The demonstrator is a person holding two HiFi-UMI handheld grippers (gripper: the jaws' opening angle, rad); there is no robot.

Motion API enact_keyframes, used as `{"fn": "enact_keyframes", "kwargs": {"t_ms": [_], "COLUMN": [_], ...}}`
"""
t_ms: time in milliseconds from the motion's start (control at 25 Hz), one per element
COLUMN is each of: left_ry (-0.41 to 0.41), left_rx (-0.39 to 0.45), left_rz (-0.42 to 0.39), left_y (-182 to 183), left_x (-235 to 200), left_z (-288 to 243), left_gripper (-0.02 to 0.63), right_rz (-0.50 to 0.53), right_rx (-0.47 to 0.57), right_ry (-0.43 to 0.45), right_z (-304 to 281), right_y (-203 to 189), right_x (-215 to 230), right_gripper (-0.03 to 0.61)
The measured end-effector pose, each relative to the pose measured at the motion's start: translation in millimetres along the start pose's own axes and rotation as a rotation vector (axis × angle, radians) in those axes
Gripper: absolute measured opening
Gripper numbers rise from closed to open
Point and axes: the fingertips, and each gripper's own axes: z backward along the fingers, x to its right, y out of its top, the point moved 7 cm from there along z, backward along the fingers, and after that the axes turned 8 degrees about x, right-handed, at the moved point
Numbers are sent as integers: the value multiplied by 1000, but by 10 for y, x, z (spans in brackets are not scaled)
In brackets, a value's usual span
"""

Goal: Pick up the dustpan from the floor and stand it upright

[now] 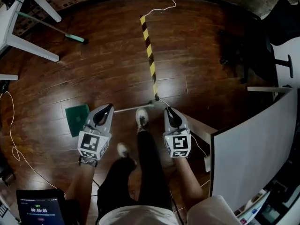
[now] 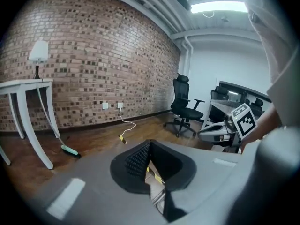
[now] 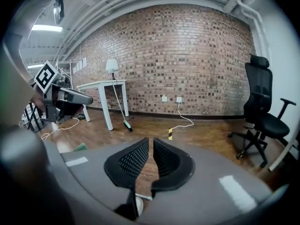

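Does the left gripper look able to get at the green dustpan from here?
Probably yes: the dustpan lies on open floor just left of the left gripper in the head view, nothing between them, though its jaws look shut.

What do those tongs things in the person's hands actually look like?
Each is a smooth grey shell ending in two black ribbed fingers. The left tongs and right tongs each carry a white cube printed with black square markers, near the wrist. No sleeves cover the forearms; a dark band circles the left wrist.
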Motion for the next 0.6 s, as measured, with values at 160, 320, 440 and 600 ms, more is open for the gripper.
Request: {"fn": "enact_keyframes", "kwargs": {"t_ms": [160, 320, 440, 600], "left_ry": [-17, -32, -46, -61], "left_rx": [-39, -73, -85, -88], "left_rz": [22, 28, 28, 35], "left_y": [-603, -1185, -1598, -2115], "left_x": [-71, -132, -147, -212], "left_z": [-509, -915, -1150, -1380], "left_gripper": [0, 0, 0, 0], "right_rz": [-29, -46, -59, -98], "right_rx": [-33, -55, -87, -84], "right_ry": [-5, -18, -25, -64], "right_z": [-387, -679, -830, -1046], "right_y": [-568, -1143, -1628, -2192], "right_x": [123, 258, 323, 390], "right_gripper": [51, 60, 69, 77]}}
